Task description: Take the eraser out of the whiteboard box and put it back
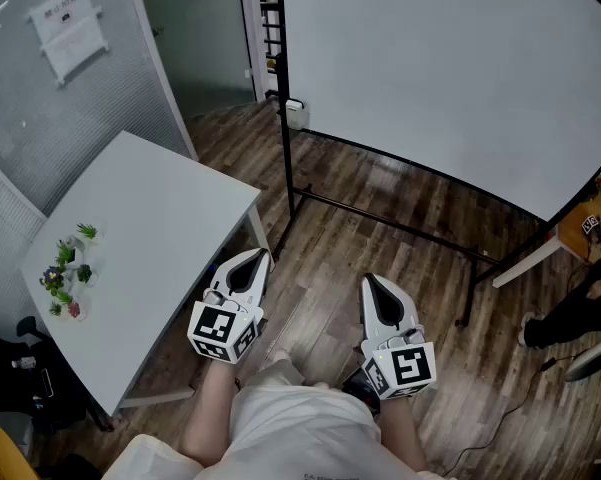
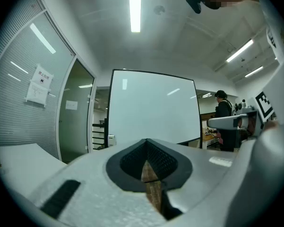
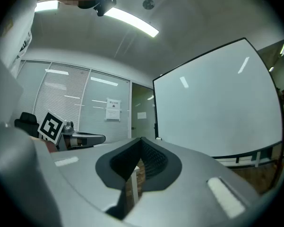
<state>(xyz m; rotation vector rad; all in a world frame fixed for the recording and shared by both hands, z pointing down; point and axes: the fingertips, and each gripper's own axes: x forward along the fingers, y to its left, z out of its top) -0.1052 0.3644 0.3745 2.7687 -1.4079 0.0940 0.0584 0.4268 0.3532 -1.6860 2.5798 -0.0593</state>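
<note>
Nothing of the task looks begun. The left claw point(image 1: 257, 257) and the right claw point(image 1: 371, 281) are both clenched and empty. They are held level, side by side in front of the person's body, tips toward 12 o'clock. Each claw's own view shows its dark pads pressed together with nothing between them.

The eraser shows in no view, so I cannot say where it lies; my guess is that it sits inside the whiteboard box. The only candidate for that box is a small pale fitting point(image 1: 296, 111) at the lower left corner of the whiteboard point(image 1: 440, 68). It is at about 12 o'clock from the claws and well apart from them (too small to be sure). So everything is left: close in on the board, open a claw, lift the eraser out, then set it back.

The board fills the head view from 12 to 2 o'clock. It rests on a black stand point(image 1: 286, 158) whose foot rails run across the wooden floor point(image 1: 330, 308). A white surface point(image 1: 160, 228) stands at 9 to 10 o'clock, near the left claw, and carries a little plant point(image 1: 68, 273) toward its left end. Another person point(image 1: 580, 313) shows at 3 o'clock, and a cable point(image 1: 510, 403) trails at 4 o'clock.

The way to the fitting looks open. A step forward would have to mind the surface's corner and the stand's foot rail.
</note>
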